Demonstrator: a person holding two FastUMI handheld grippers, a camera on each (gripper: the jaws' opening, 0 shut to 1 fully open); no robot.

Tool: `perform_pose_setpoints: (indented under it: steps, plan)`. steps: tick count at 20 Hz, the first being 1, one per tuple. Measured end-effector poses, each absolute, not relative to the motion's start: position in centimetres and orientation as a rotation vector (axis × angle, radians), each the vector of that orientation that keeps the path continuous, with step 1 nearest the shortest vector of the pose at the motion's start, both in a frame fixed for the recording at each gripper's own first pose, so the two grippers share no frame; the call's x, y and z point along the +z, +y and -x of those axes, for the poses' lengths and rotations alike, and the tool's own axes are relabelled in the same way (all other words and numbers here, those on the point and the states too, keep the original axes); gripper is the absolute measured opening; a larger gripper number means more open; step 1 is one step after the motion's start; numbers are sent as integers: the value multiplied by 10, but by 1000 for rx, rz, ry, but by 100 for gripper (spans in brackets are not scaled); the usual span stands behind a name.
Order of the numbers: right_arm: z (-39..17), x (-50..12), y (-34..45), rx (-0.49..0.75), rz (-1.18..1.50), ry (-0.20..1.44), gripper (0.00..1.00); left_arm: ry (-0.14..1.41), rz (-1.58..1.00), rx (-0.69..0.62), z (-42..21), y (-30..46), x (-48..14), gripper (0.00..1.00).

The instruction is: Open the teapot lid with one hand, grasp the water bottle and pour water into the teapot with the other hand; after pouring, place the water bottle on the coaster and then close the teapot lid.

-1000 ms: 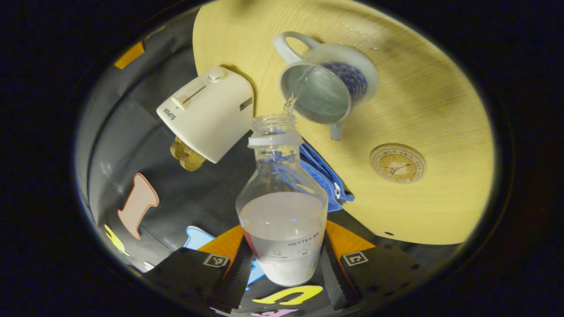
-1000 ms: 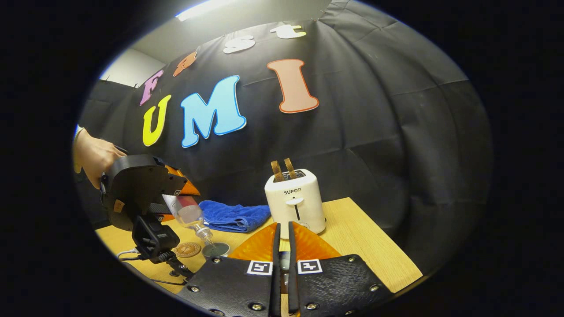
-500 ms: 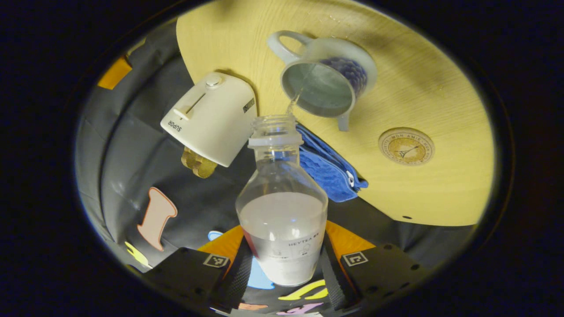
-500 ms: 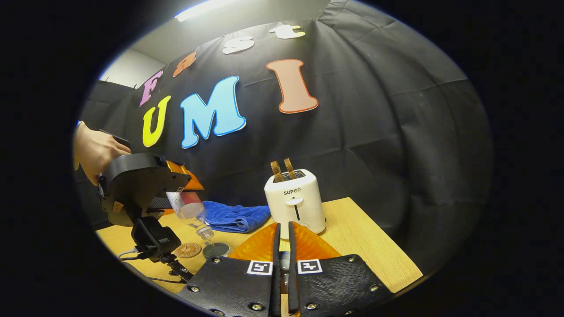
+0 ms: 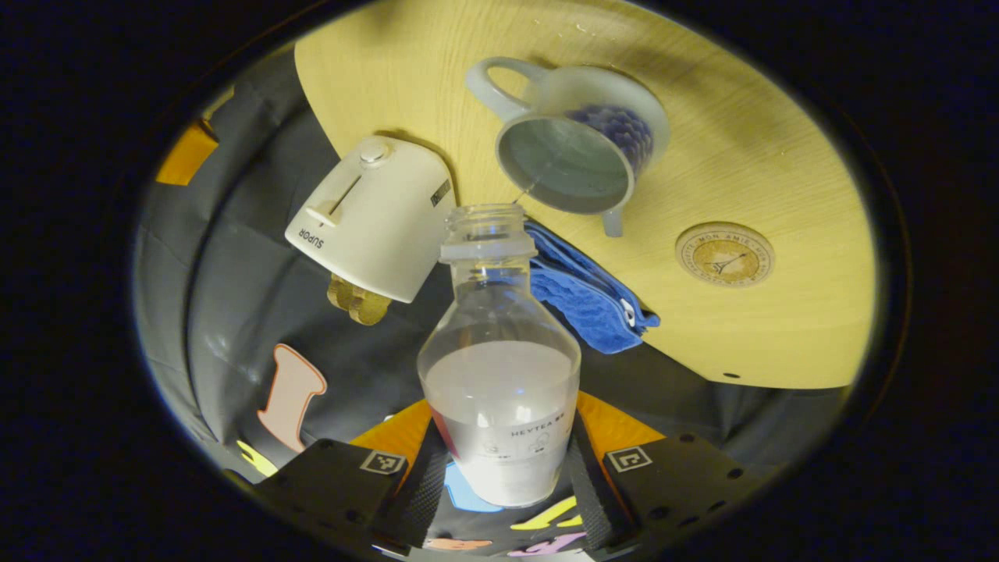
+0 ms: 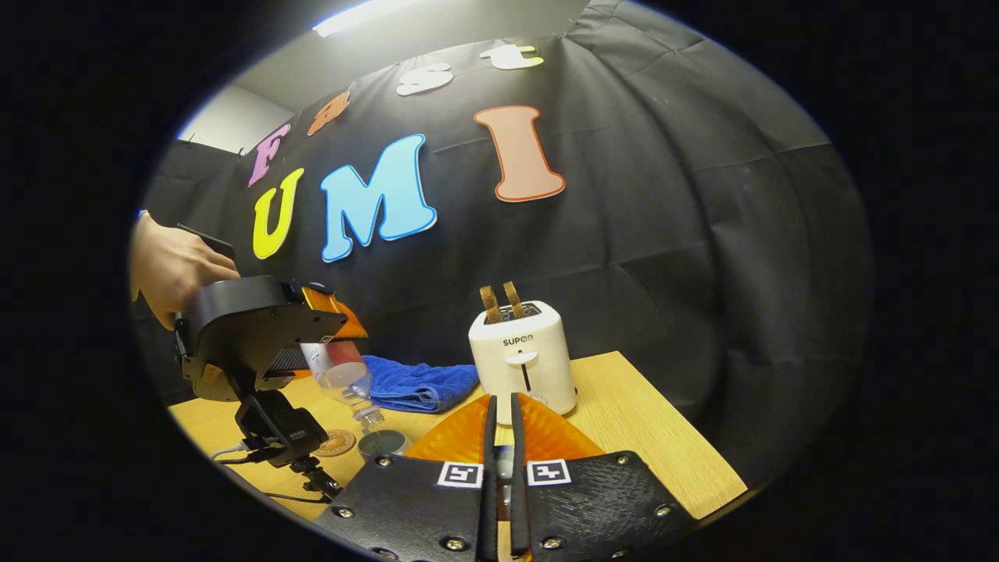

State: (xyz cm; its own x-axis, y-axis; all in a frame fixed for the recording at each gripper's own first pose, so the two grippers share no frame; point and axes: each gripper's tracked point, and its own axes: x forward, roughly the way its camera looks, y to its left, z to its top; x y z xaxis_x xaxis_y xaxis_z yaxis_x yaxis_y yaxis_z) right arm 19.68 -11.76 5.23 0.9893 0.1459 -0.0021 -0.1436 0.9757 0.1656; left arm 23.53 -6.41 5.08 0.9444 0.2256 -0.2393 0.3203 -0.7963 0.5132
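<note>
Left gripper (image 5: 499, 476) clamped on the base of a clear plastic water bottle (image 5: 499, 375), one finger pressing each side, bottle cap off and neck tilted toward the open mouth of a pale grey-white ceramic teapot (image 5: 574, 148) with a blue patterned side. Thin thread of water (image 5: 532, 185) running from the bottle's lip into the teapot. Teapot standing on the light wooden table (image 5: 741, 156), handle turned away from the bottle, short spout pointing toward a round cork coaster (image 5: 724, 254) that lies bare a little apart on the same table. Crumpled blue cloth (image 5: 585, 293) just beside the teapot, near the table edge; cream-white toaster (image 5: 371, 218) with two browned slices (image 5: 357, 300) sticking out, beside the cloth. Bottle roughly half full of cloudy liquid. From the right gripper view, the same bottle (image 6: 343, 375) seen slanting downward over the teapot's rim (image 6: 381, 443), carried by the left gripper (image 6: 312, 343) with a person's hand (image 6: 175, 273) behind it. Right gripper (image 6: 499, 468) raised off to the side, well apart from the teapot, fingers drawn almost together with a narrow slit between them; something small and pale wedged in that slit, too hidden to identify, so cannot tell whether the teapot lid is held.
</note>
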Motion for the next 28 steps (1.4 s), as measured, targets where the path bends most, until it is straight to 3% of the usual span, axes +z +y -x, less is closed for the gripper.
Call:
perform_pose_setpoints:
  steps: [10,17,28]
  plan:
    - [-197,53,-124,129,-179,11,6,434,-1826,-227,-214,-12,20,86]
    - [-199,44,-120,135,-170,40,6,367,-1225,-173,-217,-5,-35,85]
    - [-197,43,-103,174,-135,43,6,244,-301,-98,-238,-54,-93,85]
